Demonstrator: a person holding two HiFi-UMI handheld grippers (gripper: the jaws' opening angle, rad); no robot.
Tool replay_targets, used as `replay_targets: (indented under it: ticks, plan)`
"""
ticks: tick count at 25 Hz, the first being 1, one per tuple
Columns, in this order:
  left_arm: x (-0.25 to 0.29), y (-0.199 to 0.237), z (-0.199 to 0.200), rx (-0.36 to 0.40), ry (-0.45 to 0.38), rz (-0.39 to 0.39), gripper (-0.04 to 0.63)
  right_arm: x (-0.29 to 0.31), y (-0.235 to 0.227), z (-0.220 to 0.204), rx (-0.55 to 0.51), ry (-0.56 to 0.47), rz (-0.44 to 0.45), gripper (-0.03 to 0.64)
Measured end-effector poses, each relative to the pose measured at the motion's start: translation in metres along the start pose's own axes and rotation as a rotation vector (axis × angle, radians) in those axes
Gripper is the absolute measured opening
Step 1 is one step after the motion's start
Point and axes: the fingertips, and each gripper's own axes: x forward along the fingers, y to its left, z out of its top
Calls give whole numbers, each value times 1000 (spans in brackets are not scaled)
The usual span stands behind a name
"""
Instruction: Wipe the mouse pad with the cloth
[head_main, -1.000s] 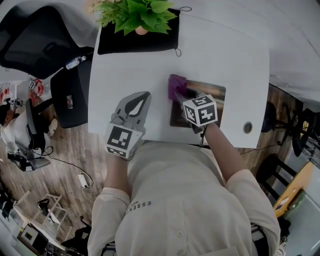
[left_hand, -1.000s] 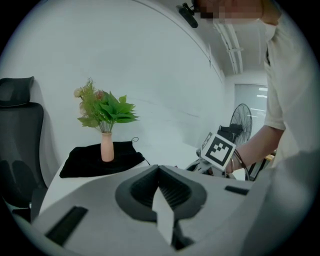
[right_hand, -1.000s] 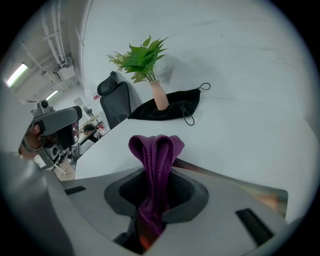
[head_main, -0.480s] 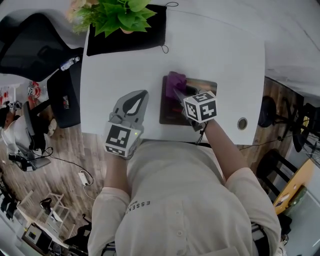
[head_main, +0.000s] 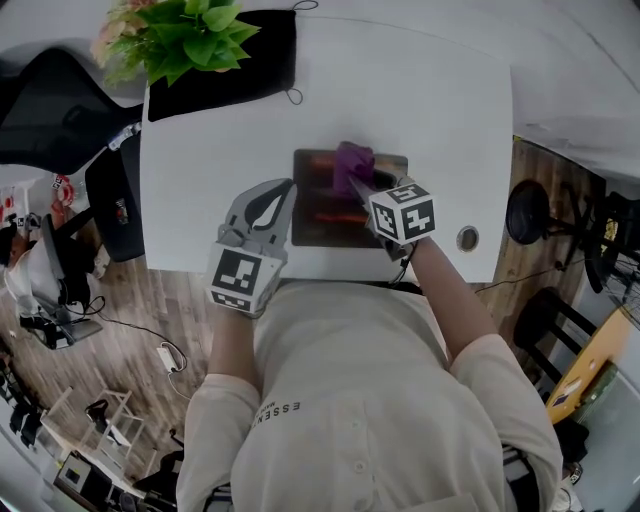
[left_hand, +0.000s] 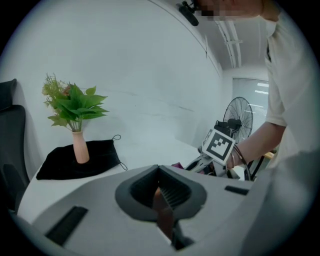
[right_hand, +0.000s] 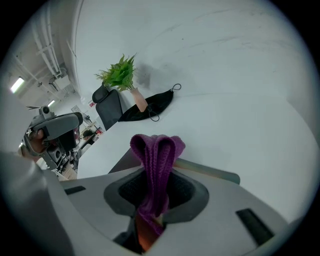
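Two grippers were over the white table (head_main: 430, 100). The right gripper (head_main: 358, 186) pinched the purple knitted cloth (head_main: 352, 162), which was bunched at the mouse pad's (head_main: 318, 205) 12 o'clock edge. The pad lay near the table's 6 o'clock side. The left gripper (head_main: 280, 196), jaws pressed together on nothing, sat just beside the pad's 9 o'clock edge. At 11 o'clock, a vase of greenery (head_main: 180, 30) stood on a black mat (head_main: 240, 62). A cable grommet (head_main: 467, 238) sat at 4 o'clock.

We're looking at a plain white tabletop (head_main: 430, 110) with a dark mouse pad (head_main: 315, 175) lying flat near the front edge. A black fabric mat (head_main: 250, 60) is spread out at the far left corner, and there's a small round grommet (head_main: 467, 238) set in the top by the front right corner.
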Motion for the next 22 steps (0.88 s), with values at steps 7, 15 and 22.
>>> replay_targets:
  ticks: [7, 15, 22]
  plan:
    - [16, -30, 5, -3, 2, -9, 2, -25, -29, -11, -33, 1, -32, 100]
    - [29, -55, 9, -1, 1, -7, 2, -50, -62, -24, -16, -4, -67, 100]
    - [33, -79, 11, 19, 11, -5, 2, -74, -94, -37, 42, -22, -116, 100]
